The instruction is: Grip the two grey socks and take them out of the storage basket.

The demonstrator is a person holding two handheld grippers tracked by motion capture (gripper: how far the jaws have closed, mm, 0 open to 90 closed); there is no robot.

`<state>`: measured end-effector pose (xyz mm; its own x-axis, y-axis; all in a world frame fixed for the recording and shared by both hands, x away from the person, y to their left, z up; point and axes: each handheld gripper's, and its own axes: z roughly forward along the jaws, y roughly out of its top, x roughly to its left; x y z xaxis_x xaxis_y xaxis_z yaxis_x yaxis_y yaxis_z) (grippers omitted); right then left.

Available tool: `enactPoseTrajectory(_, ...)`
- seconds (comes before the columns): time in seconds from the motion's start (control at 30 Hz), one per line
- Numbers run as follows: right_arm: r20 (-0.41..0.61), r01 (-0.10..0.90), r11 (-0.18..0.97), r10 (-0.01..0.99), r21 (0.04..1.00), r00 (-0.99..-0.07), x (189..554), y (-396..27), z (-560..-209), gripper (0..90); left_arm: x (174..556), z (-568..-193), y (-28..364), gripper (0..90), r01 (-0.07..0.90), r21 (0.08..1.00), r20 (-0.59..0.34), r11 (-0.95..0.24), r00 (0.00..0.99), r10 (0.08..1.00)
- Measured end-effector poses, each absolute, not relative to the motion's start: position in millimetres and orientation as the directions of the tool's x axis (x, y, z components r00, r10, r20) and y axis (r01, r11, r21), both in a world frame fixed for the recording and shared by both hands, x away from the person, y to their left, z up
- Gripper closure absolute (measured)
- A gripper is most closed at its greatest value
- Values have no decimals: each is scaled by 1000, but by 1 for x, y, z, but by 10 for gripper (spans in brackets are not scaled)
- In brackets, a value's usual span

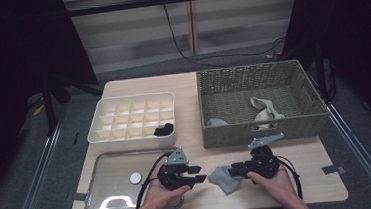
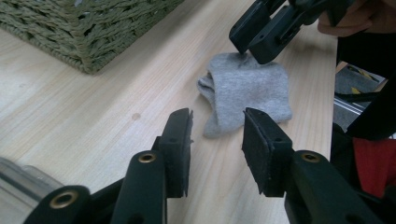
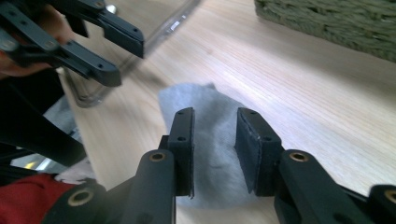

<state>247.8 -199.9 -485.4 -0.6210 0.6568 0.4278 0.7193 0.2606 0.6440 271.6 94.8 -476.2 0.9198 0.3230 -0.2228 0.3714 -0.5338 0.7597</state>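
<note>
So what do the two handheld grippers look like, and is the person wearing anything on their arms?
Both the left gripper and the right gripper are black, each with two flat rectangular jaws on arms joined by brass-coloured pivot pins. A grey three-cornered plate sits on top of each, and a black cable loops away from each. The forearms are bare; no sleeve is visible in the high view.

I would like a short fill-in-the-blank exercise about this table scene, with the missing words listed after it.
1. The folded sock lying between the two grippers is ____ in colour.
2. The woven basket stands to the ____ of the white divided box in the high view.
3. One compartment of the white divided box holds a ____ item.

Missing words: grey; right; black
</note>
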Motion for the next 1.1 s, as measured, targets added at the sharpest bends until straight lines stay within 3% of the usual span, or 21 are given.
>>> enactPoseTrajectory(0.33, 396, 728, 254, 703, 637, -591, 255, -208, -493, 656, 269, -477, 79, 755, 352, 762, -244, -544, 933, 263)
enactPoseTrajectory(0.5, 398, 739, 258, 709, 622, -583, 254, -210, -495, 664, 267, -480, 64, 752, 342, 755, -248, -560, 939, 239)
enactPoseTrajectory(0.6, 404, 742, 258, 706, 619, -582, 252, -210, -497, 670, 266, -479, 58, 693, 353, 758, -267, -548, 935, 232)
enactPoseTrajectory(1.1, 413, 752, 262, 705, 604, -577, 247, -209, -500, 846, 266, -491, 38, 670, 344, 726, -271, -595, 939, 213)
